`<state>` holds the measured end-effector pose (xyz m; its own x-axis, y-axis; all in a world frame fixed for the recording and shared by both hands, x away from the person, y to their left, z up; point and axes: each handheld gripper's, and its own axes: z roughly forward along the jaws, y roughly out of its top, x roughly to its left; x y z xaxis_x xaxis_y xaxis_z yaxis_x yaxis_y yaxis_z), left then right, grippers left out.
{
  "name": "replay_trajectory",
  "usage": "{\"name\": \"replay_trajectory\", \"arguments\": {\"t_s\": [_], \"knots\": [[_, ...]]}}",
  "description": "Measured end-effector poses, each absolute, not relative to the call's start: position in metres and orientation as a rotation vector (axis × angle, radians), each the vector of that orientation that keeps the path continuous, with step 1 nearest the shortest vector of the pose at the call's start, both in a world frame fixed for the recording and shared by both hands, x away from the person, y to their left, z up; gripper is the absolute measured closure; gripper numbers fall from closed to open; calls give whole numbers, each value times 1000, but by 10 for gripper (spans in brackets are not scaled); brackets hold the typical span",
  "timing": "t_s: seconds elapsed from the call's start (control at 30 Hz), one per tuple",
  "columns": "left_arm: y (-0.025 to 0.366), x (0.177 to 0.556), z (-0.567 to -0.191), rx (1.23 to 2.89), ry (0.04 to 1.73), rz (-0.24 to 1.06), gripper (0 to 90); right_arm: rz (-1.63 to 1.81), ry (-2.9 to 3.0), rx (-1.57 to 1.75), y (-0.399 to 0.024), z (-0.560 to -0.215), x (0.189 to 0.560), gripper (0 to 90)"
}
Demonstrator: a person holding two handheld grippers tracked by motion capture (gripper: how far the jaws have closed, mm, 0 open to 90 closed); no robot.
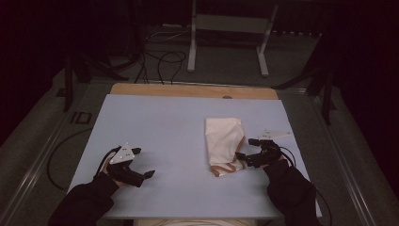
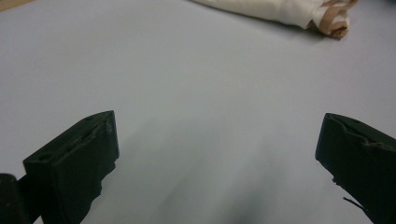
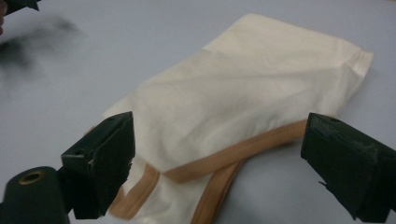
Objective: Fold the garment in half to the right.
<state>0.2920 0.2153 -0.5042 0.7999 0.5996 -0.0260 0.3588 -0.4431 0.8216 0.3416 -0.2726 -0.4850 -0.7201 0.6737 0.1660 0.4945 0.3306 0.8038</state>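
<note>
A folded cream cloth bag [image 1: 224, 139] with tan straps [image 1: 226, 168] lies right of the table's middle on the pale blue tabletop [image 1: 164, 127]. My right gripper [image 1: 245, 149] is open at the bag's near right edge, by the strap end. In the right gripper view its jaws [image 3: 219, 154] stand wide apart on either side of the bag [image 3: 243, 88] and its tan straps [image 3: 238, 154]. My left gripper [image 1: 143, 162] is open over bare table at the near left, well apart from the bag. Its jaws [image 2: 215, 158] hold nothing; the bag [image 2: 280, 10] lies far ahead.
A wooden strip [image 1: 193, 90] runs along the table's far edge. Beyond it on the floor are a grey metal frame [image 1: 193, 42], loose cables [image 1: 160, 61] and dark stand legs [image 1: 324, 89] at both sides. The table's left half is bare.
</note>
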Motion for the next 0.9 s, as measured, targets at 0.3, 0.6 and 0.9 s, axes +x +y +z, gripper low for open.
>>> {"name": "replay_trajectory", "arguments": {"t_s": [0.3,0.6,0.9], "knots": [[228,289,-509,2072,751,353,4,1343,2368,1080,-276,-498,315,99],[234,285,-508,2061,762,369,4,1294,2354,1100,-282,-514,294,98],[231,284,-509,2057,766,380,4,1237,2321,1083,-286,-517,294,99]]}}
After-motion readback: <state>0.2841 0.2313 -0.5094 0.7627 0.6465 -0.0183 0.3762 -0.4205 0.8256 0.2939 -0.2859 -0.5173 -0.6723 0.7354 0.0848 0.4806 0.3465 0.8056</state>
